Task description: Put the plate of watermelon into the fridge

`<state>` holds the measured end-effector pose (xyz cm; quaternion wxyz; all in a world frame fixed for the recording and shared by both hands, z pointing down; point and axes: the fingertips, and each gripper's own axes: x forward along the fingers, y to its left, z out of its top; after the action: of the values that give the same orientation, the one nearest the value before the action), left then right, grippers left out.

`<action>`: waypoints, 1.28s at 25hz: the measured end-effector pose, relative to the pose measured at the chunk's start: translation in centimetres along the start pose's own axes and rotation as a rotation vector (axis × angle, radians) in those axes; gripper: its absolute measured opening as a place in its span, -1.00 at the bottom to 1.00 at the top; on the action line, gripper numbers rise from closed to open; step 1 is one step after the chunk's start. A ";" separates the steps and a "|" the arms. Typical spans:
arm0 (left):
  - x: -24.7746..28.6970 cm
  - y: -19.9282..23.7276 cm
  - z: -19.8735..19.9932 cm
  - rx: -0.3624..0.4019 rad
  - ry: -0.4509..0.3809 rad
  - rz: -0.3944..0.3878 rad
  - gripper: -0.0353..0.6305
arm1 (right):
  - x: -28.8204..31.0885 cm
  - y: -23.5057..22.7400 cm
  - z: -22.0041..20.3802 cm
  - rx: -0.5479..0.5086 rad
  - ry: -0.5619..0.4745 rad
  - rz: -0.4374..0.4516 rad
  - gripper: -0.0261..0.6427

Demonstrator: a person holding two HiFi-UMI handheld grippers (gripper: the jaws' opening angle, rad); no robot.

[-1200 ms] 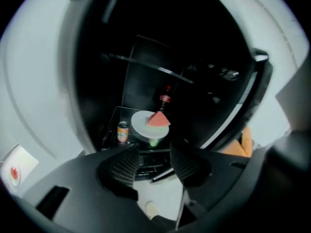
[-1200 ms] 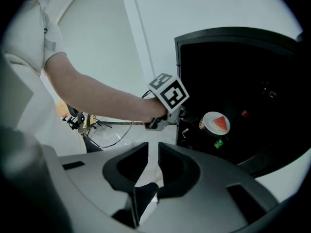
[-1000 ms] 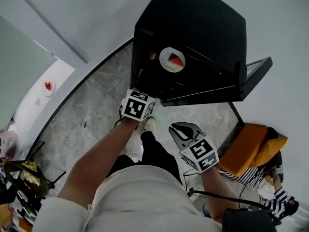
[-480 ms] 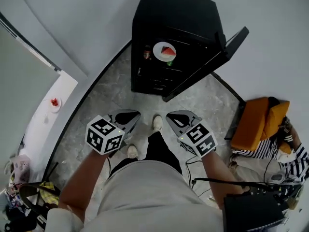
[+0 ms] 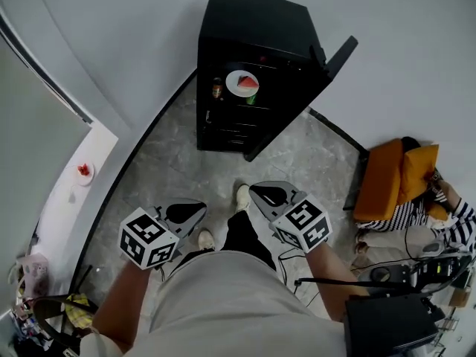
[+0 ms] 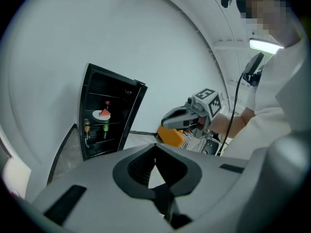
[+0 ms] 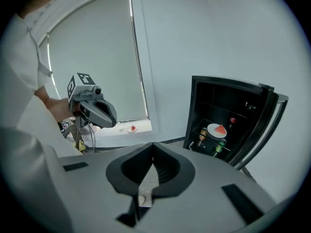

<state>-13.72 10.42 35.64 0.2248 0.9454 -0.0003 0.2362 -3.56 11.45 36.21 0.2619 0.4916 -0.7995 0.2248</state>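
The white plate of watermelon (image 5: 242,84) rests on a shelf inside the black fridge (image 5: 256,28), whose door (image 5: 332,59) stands open to the right. The left gripper view shows the plate (image 6: 101,114) far off, and so does the right gripper view, plate (image 7: 217,130). Both grippers are held low near the person's body, well back from the fridge. My left gripper (image 5: 199,208) is shut and holds nothing; its jaws meet (image 6: 155,148). My right gripper (image 5: 254,190) is shut and holds nothing too (image 7: 153,144).
Cans (image 5: 216,89) stand on the fridge shelves beside and below the plate. A second small plate with something red (image 5: 83,171) lies on the white ledge at left. An orange cushion (image 5: 390,177), a seated person in stripes (image 5: 439,214) and cables with a black box (image 5: 387,326) fill the right.
The left gripper has drawn back from the front of the fridge to beside the right gripper. The person has stepped away, so the fridge looks smaller. The plate stays on its shelf.
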 end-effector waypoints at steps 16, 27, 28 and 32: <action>-1.2 -4.1 -1.6 0.020 -0.005 -0.039 -0.86 | -3.6 3.6 -1.1 -0.036 -0.001 -0.021 -0.88; -1.1 -4.9 -2.1 0.015 -0.013 -0.036 -0.86 | -4.3 4.6 -1.8 -0.043 0.000 -0.014 -0.88; -1.0 -4.9 -2.1 0.012 -0.013 -0.037 -0.86 | -4.3 4.6 -1.9 -0.043 0.000 -0.014 -0.88; -0.9 -5.4 -2.6 0.007 -0.005 -0.038 -0.86 | -4.9 4.8 -2.2 -0.042 -0.002 -0.017 -0.88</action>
<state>-15.08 16.27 35.04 0.2260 0.9466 0.0178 0.2293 -5.61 18.07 34.32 0.2732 0.4930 -0.8001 0.2054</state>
